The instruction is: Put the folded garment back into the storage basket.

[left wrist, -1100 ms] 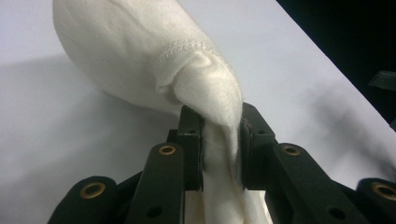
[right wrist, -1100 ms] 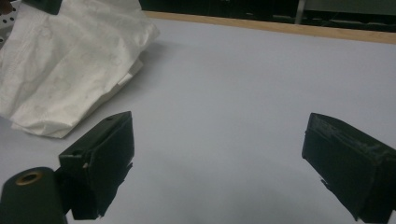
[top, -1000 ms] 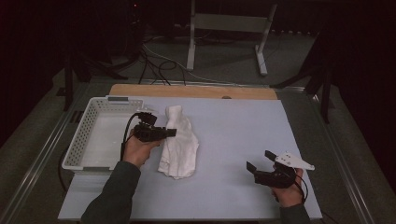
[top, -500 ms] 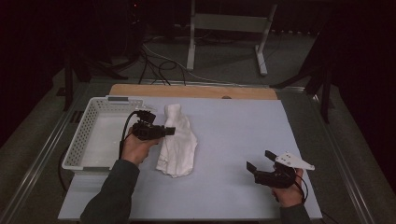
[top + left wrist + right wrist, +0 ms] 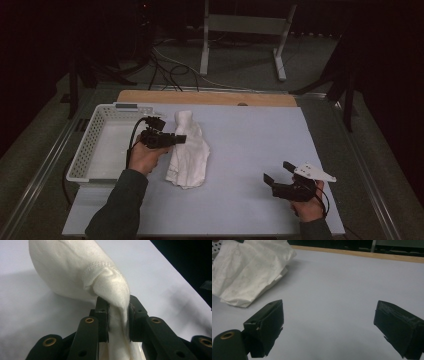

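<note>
My left gripper (image 5: pixel 117 315) has its fingers clenched on a fold of the white cloth (image 5: pixel 189 150), which lies on the tabletop (image 5: pixel 250 140) just beside the white basket (image 5: pixel 100 150). My right gripper (image 5: pixel 280 175) rests released, well apart.

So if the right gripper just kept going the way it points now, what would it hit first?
Probably the white cloth. The right gripper is open, aimed left across bare table; nothing lies between. Depth is unclear, so it might pass the cloth's near edge.
</note>
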The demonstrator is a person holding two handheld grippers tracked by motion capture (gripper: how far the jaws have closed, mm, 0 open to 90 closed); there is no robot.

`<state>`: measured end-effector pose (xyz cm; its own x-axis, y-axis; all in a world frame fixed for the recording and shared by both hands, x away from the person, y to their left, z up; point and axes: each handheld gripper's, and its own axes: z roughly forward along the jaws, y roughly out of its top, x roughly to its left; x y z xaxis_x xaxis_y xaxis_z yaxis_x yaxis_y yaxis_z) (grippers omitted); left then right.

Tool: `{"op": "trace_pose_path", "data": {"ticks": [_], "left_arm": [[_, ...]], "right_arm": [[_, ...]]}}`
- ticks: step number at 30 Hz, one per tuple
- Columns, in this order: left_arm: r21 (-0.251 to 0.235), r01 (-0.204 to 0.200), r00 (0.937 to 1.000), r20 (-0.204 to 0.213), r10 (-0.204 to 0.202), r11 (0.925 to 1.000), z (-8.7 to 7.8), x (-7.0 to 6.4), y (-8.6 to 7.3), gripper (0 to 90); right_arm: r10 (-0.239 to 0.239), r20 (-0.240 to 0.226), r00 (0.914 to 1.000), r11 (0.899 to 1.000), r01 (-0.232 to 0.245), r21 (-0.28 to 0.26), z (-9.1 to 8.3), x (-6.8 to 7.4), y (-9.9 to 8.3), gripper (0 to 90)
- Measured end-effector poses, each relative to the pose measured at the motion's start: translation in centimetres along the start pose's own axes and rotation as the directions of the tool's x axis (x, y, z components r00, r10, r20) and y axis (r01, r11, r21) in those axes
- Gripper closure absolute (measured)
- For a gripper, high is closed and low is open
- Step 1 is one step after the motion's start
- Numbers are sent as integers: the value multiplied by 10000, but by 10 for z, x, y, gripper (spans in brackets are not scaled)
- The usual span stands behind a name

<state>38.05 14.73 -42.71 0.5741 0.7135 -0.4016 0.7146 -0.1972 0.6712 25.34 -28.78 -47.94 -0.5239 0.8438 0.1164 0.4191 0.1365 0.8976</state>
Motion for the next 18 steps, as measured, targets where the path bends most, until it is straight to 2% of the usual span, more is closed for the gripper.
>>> {"op": "trace_pose_path", "data": {"ticks": [18], "left_arm": [[-141,25,9999,-142,-27,9999,-12,3,8,748]], "right_arm": [[8,-50,10000,10000,-8,-43,0,0,0,92]]}}
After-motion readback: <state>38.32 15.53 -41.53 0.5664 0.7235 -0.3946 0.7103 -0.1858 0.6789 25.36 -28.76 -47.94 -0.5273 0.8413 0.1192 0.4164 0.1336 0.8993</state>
